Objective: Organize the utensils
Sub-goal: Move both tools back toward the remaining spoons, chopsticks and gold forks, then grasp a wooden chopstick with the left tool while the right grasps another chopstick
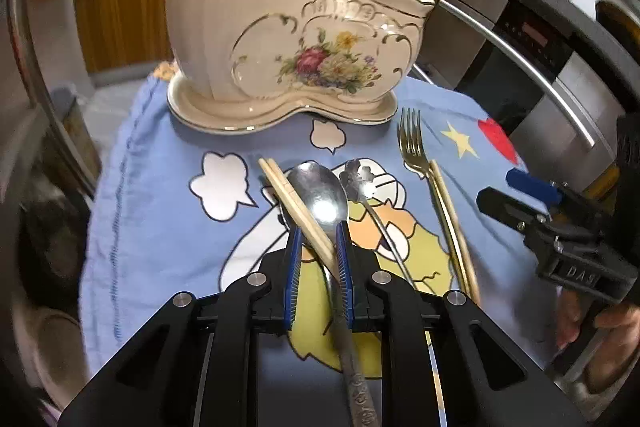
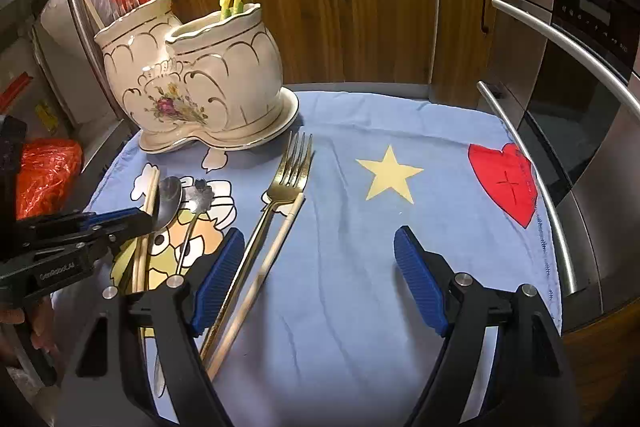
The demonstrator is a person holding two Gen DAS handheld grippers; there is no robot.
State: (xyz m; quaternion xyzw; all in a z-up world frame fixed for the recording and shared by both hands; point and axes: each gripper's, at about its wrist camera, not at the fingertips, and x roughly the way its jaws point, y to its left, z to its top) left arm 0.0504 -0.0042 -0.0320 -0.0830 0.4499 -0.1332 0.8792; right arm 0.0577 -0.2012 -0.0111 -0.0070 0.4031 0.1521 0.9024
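On cloth at 6 o'clock of holder, left hand-held gripper pinches spoon and chopsticks. Pick step; next lift into holder. Right hand-held gripper spread, idle beside fork.

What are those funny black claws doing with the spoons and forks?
A person is tidying utensils into the flowery ceramic holder. The left hand-held gripper has closed around the big spoon and the chopsticks lying across it on the blue cloth. The right hand-held gripper is open and holds nothing. The gold fork, a pale stick beside it and a small flower spoon wait on the cloth.
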